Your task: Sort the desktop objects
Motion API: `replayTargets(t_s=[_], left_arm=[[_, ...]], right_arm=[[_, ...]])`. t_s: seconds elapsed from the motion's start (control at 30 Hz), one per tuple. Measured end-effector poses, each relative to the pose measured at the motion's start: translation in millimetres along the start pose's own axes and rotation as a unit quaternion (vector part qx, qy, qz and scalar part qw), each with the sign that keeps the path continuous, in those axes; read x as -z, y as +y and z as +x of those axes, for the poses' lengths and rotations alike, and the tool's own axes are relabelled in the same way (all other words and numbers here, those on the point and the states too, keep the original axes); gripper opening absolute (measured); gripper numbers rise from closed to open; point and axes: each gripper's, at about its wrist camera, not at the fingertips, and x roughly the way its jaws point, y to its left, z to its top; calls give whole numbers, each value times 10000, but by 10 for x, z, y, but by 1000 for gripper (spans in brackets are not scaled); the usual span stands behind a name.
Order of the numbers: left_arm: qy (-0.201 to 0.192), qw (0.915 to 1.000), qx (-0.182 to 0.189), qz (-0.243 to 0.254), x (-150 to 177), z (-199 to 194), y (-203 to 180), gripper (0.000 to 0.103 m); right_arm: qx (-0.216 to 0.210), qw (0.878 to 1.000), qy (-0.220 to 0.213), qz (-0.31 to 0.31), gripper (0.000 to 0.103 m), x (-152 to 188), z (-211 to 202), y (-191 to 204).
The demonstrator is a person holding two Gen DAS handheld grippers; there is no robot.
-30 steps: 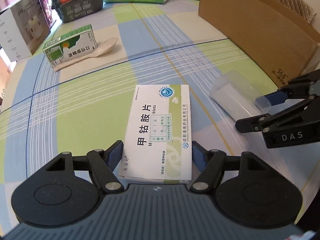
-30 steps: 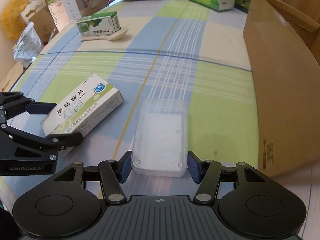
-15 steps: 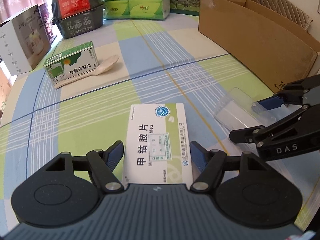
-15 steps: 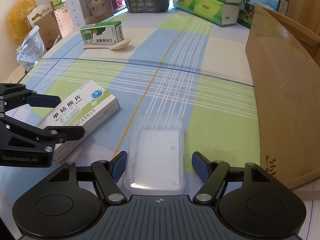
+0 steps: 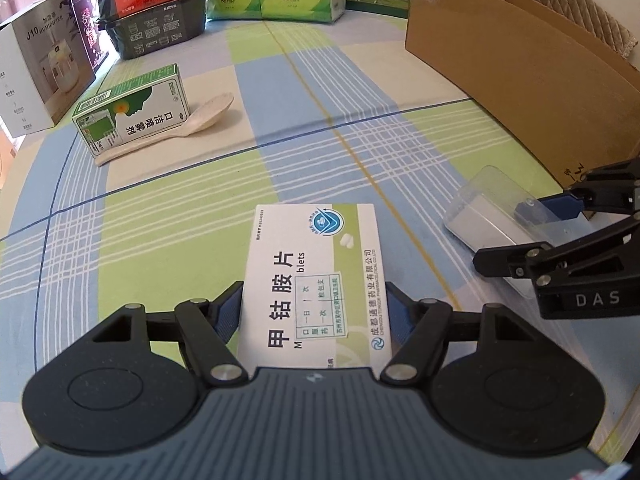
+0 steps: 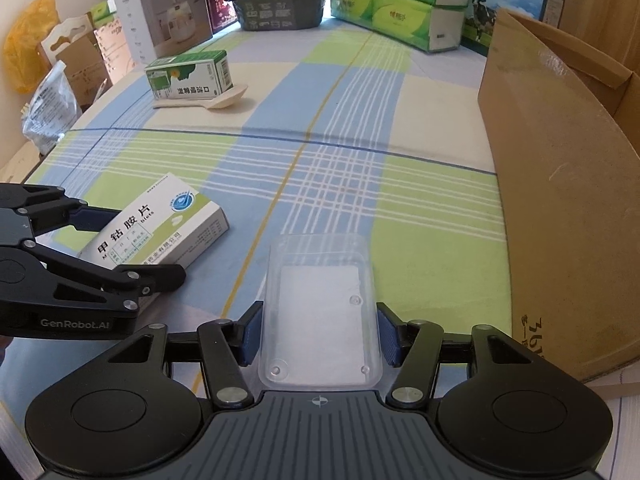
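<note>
Medicine box: the white and green medicine box [image 5: 314, 280] sits between the blue pads of the left claw [image 5: 314, 316], its near end clamped; in the right wrist view it [image 6: 160, 226] appears at 9 o'clock, tilted, far end low over the counter.
Left claw: pressed together on the sides of the medicine box, both pads touching the cardboard.
Clear case: the clear plastic case [image 6: 320, 312] is held lengthwise in the right claw [image 6: 318, 334], a white sheet visible inside it.
Right claw: clamped on the long sides of the clear case; in the left wrist view it [image 5: 532, 232] reaches in from 3 o'clock, with the case [image 5: 484, 208] sticking out toward 10 o'clock.
Spacing: the two held items are near each other but apart.
Counter: the counter [image 6: 332, 168] is covered with a blue, green and cream checked cloth.
Green carton: a green and white carton [image 5: 132, 110] lies at 11 o'clock in the left wrist view, with a pale plastic spoon [image 5: 192, 126] just beside it, touching.
Cardboard box: a large open brown cardboard box [image 6: 560, 200] stands at 3 o'clock of the clear case, close by.
Far edge: green tissue packs [image 6: 400, 4], a white humidifier box [image 6: 164, 16] and dark trays [image 6: 280, 4] line the 12 o'clock side.
</note>
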Motion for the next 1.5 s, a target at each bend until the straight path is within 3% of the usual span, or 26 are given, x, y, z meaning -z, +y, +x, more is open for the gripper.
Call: replayTargets(t_s=[0.3, 0.7, 0.93, 1.23, 1.5], left_arm=[[-327, 9987, -85, -394, -75, -206, 67, 67], [-287, 9978, -39, -592, -9, -327, -2, 67], [-395, 9973, -357, -502, 111, -619, -145, 67], [-515, 9956, -374, -681, 184, -1089, -406, 67], [-751, 9933, -340, -813, 170, -1422, -653, 67]], right_arm=[[111, 9995, -257, 151, 54, -46, -101, -40], [48, 9989, -392, 256, 54, -32, -213, -14], [28, 9964, -691, 485, 54, 92, -547, -45], [-36, 9953, -861, 448, 54, 216, -995, 139], [203, 9921, -1104, 562, 54, 287, -1441, -10]])
